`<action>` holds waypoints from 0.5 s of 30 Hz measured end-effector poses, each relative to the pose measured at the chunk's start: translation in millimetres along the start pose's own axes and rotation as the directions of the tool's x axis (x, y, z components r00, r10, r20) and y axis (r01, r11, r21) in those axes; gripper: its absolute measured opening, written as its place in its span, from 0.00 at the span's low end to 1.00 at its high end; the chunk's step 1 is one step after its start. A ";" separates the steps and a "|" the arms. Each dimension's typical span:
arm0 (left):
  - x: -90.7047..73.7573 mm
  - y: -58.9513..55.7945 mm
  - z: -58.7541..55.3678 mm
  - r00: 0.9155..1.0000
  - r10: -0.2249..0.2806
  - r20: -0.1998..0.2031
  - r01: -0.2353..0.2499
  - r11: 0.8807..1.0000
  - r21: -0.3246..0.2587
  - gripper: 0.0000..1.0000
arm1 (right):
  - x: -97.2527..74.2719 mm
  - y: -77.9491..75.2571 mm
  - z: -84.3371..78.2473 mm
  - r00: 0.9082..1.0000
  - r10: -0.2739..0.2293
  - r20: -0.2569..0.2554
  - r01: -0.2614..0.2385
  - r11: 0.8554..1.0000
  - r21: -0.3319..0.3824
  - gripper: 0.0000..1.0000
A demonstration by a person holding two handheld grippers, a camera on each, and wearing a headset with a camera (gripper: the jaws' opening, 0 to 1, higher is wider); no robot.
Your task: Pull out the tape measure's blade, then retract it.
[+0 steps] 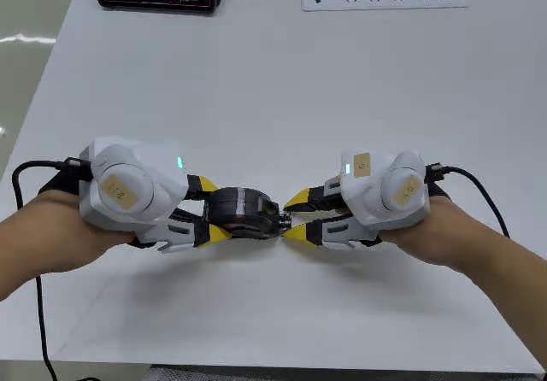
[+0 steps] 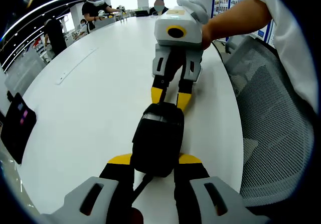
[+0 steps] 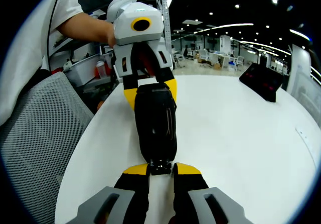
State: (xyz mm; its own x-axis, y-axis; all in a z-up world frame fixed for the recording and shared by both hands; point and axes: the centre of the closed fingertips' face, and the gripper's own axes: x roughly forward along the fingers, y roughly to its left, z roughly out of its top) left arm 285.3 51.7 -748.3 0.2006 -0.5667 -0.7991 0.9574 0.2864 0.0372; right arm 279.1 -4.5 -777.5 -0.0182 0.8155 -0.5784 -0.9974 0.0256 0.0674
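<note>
Tape measure [image 1: 244, 213] sits low over the white workbench [image 1: 282, 82], between the two grippers. The left gripper [image 1: 206, 213] is clamped across its black case. The right gripper [image 1: 297, 216] has its jaws closed on the blade's end tab [image 3: 160, 168], which sits against the case mouth.

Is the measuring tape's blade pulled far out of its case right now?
No: in the head view the right gripper sits right against the tape measure, with no stretch of blade between them.
</note>
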 end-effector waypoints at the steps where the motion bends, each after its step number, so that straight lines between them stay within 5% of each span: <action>1: 0.0 -0.1 -0.1 1.000 0.001 -0.001 -0.001 1.000 0.000 0.25 | 0.6 -0.1 0.8 1.000 0.000 0.002 0.000 1.000 -0.007 0.15; 15: -0.2 -1.0 0.1 1.000 0.000 -0.005 0.000 1.000 0.011 0.25 | 2.3 2.1 1.0 1.000 0.006 0.009 -0.006 1.000 -0.017 0.11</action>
State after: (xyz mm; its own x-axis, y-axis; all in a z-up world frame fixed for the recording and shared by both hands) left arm 284.4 51.5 -748.1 0.1994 -0.5633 -0.8018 0.9596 0.2779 0.0435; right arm 277.1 -2.0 -777.9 -0.0234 0.8208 -0.5708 -0.9983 0.0108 0.0565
